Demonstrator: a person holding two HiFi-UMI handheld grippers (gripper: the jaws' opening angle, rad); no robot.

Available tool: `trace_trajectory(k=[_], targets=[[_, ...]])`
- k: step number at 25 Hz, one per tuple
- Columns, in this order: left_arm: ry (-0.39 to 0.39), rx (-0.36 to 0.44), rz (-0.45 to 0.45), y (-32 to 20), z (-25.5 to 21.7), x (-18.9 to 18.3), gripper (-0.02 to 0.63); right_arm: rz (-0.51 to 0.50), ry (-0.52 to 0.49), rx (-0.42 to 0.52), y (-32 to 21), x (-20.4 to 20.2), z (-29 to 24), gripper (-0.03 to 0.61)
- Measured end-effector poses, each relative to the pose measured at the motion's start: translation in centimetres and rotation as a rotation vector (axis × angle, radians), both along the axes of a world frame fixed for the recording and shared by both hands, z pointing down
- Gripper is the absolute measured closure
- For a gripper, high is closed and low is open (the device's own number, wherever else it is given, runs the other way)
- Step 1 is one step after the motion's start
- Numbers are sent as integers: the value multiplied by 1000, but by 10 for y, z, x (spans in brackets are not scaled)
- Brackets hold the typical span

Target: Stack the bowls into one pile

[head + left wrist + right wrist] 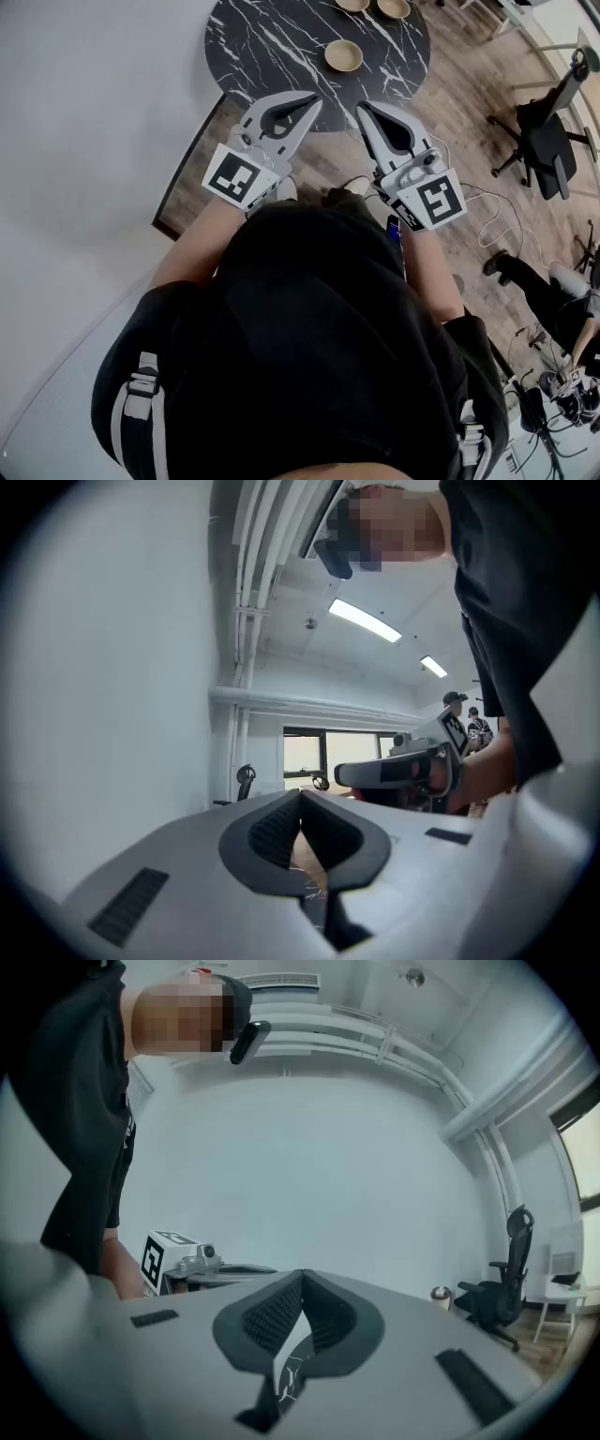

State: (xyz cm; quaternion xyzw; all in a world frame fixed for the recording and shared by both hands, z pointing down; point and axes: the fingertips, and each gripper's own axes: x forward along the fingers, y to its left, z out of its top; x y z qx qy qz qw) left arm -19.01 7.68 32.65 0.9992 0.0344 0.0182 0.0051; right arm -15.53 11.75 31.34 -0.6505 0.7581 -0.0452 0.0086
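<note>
A tan bowl (343,55) sits on the round black marble table (272,42), and two more bowls (394,7) lie at its far edge. My left gripper (317,97) and right gripper (361,106) are held side by side in front of my body, short of the table's near rim and apart from every bowl. Both have their jaws closed tip to tip with nothing between them. In the left gripper view the left gripper (300,795) is shut, with the right gripper's side (403,771) beyond it. The right gripper (302,1275) shows shut in its own view.
A white wall runs along the left. A black office chair (544,141) stands on the wooden floor at the right, with cables (492,211) and another person's legs (553,281) near it. A chair (497,1288) and a small cup (441,1294) show by the wall.
</note>
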Motion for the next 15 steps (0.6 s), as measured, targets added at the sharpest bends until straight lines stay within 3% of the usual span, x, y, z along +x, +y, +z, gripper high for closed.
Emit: trace_trajectory(k=[6, 15], targets=[[-5, 7, 68, -15, 4, -65, 609, 85, 14, -33, -12, -67, 14, 584], [-2, -5, 130, -31, 5, -115, 609, 143, 12, -71, -28, -125, 24, 584]])
